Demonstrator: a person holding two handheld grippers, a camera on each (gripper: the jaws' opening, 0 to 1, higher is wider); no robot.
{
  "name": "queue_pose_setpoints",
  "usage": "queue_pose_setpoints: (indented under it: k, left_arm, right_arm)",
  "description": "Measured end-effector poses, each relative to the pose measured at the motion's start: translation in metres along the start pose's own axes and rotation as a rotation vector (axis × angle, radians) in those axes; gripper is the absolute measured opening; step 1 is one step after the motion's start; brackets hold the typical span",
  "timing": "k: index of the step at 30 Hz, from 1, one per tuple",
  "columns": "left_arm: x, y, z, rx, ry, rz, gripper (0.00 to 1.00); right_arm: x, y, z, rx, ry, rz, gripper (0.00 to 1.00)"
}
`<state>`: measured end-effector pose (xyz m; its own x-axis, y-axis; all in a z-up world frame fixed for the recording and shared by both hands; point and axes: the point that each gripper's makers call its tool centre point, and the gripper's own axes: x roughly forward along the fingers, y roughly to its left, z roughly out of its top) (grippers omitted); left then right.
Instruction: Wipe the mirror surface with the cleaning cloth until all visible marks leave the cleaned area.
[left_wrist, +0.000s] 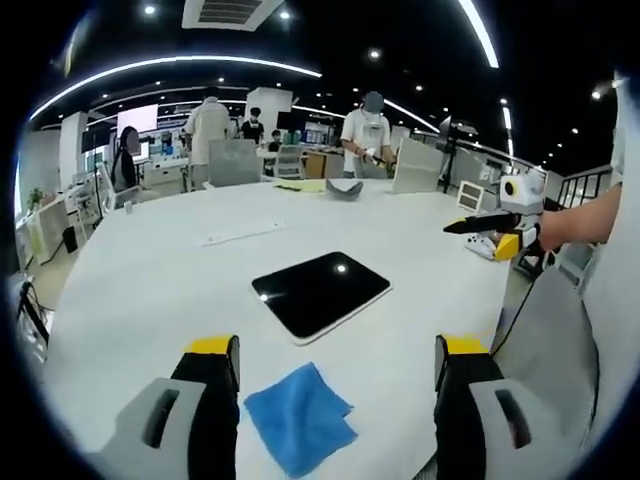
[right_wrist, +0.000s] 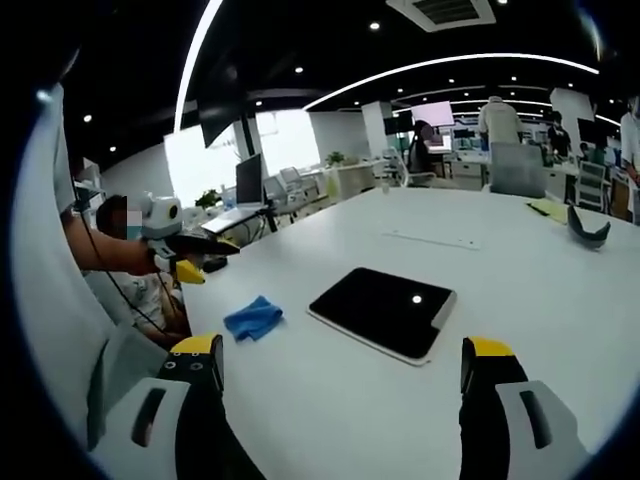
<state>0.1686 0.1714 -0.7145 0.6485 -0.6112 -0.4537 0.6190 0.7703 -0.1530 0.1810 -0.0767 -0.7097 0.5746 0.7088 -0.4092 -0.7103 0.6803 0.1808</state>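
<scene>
Left gripper view shows the mirror lying flat on the white table, its long axis running diagonally from near-left to far-right. The blue cleaning cloth lies crumpled just before it, apart, between the spread, empty jaws of the left gripper. Bare tabletop surrounds both. The right gripper also stands open and empty. Behind is an open office with people at desks.

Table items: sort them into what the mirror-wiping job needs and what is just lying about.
For the job:
- mirror, dark, flat on the table
- blue cleaning cloth, beside the mirror
- left gripper, open
- right gripper, open

Lying about:
- yellow paper
- grey curved object
- long white strip
</scene>
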Motion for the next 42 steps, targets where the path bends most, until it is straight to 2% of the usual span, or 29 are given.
queue_pose_setpoints:
  k: [6, 8, 14, 18, 23, 30, 35, 42]
  left_arm:
    - [0.006, 0.011, -0.012, -0.022, 0.008, 0.012, 0.65]
    - [0.008, 0.014, -0.016, -0.038, 0.013, 0.015, 0.63]
    - [0.012, 0.019, -0.027, -0.007, 0.045, 0.024, 0.57]
    - [0.018, 0.025, -0.043, -0.029, 0.069, 0.019, 0.55]
    - [0.025, 0.032, -0.061, -0.026, 0.113, 0.019, 0.42]
    - [0.033, 0.037, -0.086, -0.027, 0.169, 0.025, 0.37]
    - [0.037, 0.038, -0.096, -0.051, 0.192, 0.02, 0.34]
    - [0.042, 0.039, -0.101, -0.035, 0.206, 0.025, 0.33]
  right_arm:
    - [-0.002, -0.002, -0.003, 0.008, 0.013, -0.021, 0.99]
    - [-0.002, 0.0, -0.003, 0.008, 0.021, -0.016, 0.99]
    - [-0.002, -0.002, -0.001, 0.012, 0.023, -0.028, 0.98]
    - [0.0, -0.001, -0.001, 0.01, 0.03, -0.023, 0.98]
    - [0.001, -0.001, 0.001, 0.014, 0.028, -0.03, 0.98]
    - [0.003, -0.002, -0.001, 0.016, 0.045, -0.03, 0.97]
    - [0.004, -0.003, -0.004, 0.017, 0.061, -0.032, 0.97]
    - [0.005, -0.006, -0.005, 0.021, 0.07, -0.044, 0.95]
